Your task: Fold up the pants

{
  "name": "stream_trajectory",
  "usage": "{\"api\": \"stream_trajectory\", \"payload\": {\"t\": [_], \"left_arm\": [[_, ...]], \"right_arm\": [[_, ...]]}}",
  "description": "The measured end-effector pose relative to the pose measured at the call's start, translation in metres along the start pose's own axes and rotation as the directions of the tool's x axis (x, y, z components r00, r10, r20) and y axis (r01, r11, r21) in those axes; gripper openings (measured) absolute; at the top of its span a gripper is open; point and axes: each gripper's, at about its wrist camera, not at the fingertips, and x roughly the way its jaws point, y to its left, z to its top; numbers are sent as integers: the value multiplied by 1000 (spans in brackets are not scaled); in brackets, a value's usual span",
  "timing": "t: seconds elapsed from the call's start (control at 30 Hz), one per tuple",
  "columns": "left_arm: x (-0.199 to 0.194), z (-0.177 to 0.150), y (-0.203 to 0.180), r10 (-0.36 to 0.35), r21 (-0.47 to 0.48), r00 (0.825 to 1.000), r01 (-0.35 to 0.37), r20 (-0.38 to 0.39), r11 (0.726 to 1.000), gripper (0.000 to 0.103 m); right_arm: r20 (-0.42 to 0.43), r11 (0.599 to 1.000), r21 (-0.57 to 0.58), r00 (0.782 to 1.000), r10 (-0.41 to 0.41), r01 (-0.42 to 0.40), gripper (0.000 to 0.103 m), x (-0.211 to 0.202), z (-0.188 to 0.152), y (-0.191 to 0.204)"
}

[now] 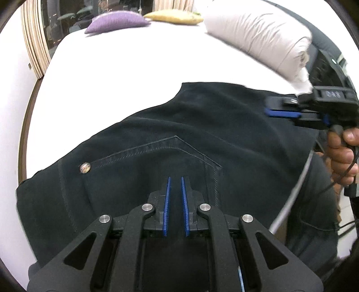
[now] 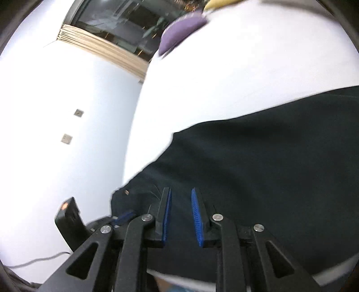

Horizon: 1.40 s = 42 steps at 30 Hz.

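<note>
Dark navy pants [image 1: 202, 125] lie spread on a white bed [image 1: 116, 74], a back pocket with a metal button [image 1: 85, 167] facing up. My left gripper [image 1: 175, 179] hovers over the pocket, its blue pads slightly apart with nothing between them. My right gripper [image 1: 272, 112] shows at the right in the left wrist view, over the pants' far right edge; whether it holds cloth I cannot tell there. In the right wrist view the right gripper [image 2: 181, 191] is open above the dark pants [image 2: 258, 161], nothing between the pads.
A rolled white duvet [image 1: 258, 38] lies at the bed's far right. A purple cushion [image 1: 116, 21] and a yellow cushion [image 1: 172, 16] sit at the far end. A white wall [image 2: 56, 125] with a curtained window [image 2: 116, 29] stands to the left.
</note>
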Motion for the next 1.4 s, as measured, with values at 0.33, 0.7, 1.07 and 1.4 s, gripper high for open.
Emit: {"api": "stream_trajectory", "payload": {"t": [0.33, 0.7, 1.07, 1.4], "left_arm": [[26, -5, 20, -9, -54, 999, 7, -49, 999, 9], [20, 3, -14, 36, -26, 998, -37, -44, 999, 9], [29, -5, -25, 32, -8, 998, -32, -58, 999, 9], [30, -5, -29, 46, -24, 998, -47, -47, 999, 9]], "right_arm": [[149, 971, 241, 988, -34, -3, 0, -11, 54, -133], [380, 936, 308, 880, -284, 170, 36, -147, 42, -148], [294, 936, 341, 936, -192, 84, 0, -114, 0, -187], [376, 725, 518, 640, -670, 454, 66, -266, -8, -197]]}}
